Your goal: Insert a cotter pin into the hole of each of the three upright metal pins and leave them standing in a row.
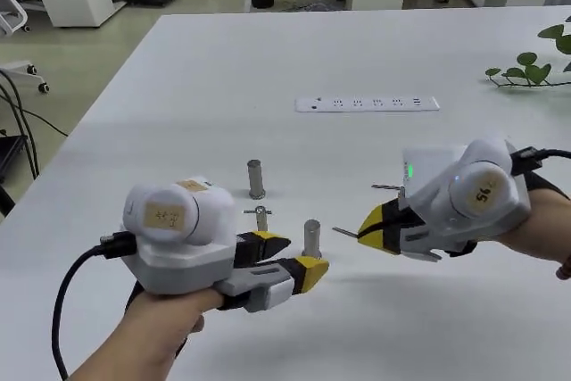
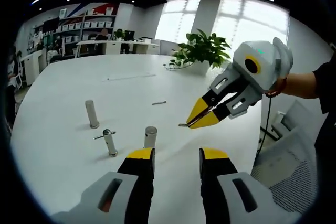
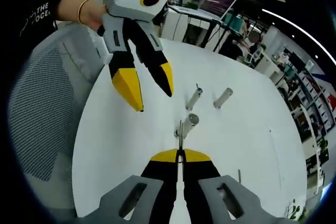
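- Right gripper: fingers are clenched on a cotter pin. It is gripped at one end, so the shank juts straight ahead along the fingers, presumably to leave the free tip clear for threading.
- The tip is aimed at the nearest upright pin. In the head view it is seen near that pin but apart from it.
- Left gripper: fingers are spread with nothing between them, and are poised just beside the same pin on the opposite side. This is judged a bracing position, so the pin can be steadied and not toppled when the cotter pin is pushed in.
- Middle pin: an inserted cotter pin is seen crosswise through its top. One of three is judged done.
- Far pin: bare, upright.
- All three pins are standing in a rough row on the white table.
- A spare cotter pin lies flat on the table beyond the row, well apart from it, and is likely reserved for the last pin.
- A power strip is noted farther back.
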Tool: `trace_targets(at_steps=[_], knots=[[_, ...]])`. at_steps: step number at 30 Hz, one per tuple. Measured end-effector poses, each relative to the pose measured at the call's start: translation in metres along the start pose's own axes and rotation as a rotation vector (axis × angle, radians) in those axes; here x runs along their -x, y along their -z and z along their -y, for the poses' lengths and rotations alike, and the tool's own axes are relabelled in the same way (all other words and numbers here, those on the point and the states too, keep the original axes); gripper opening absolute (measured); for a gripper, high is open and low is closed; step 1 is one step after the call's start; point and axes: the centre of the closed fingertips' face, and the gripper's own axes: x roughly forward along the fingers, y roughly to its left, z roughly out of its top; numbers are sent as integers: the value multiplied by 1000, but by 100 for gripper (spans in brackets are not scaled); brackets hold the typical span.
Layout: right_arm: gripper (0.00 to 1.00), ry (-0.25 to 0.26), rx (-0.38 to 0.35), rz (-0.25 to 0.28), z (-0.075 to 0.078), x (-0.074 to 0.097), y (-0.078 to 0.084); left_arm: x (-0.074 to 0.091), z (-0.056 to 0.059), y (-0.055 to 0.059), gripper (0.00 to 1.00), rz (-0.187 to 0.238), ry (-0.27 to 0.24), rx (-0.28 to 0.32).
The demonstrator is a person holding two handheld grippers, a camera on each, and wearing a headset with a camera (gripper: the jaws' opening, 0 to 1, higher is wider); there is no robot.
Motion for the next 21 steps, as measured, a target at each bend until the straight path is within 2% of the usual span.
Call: trace_targets(at_steps=[4, 8, 17, 21], knots=[[0, -14, 34, 9, -6, -1, -4, -2, 5, 4, 27, -19, 25, 25], [0, -31, 57, 22, -12, -1, -9, -4, 9, 5, 26, -20, 42, 32], [0, -49, 137, 42, -23, 1, -21, -6, 22, 1, 18, 2, 105, 90], [0, -60, 159, 47, -27, 1, -24, -6, 23, 1, 17, 6, 111, 105]])
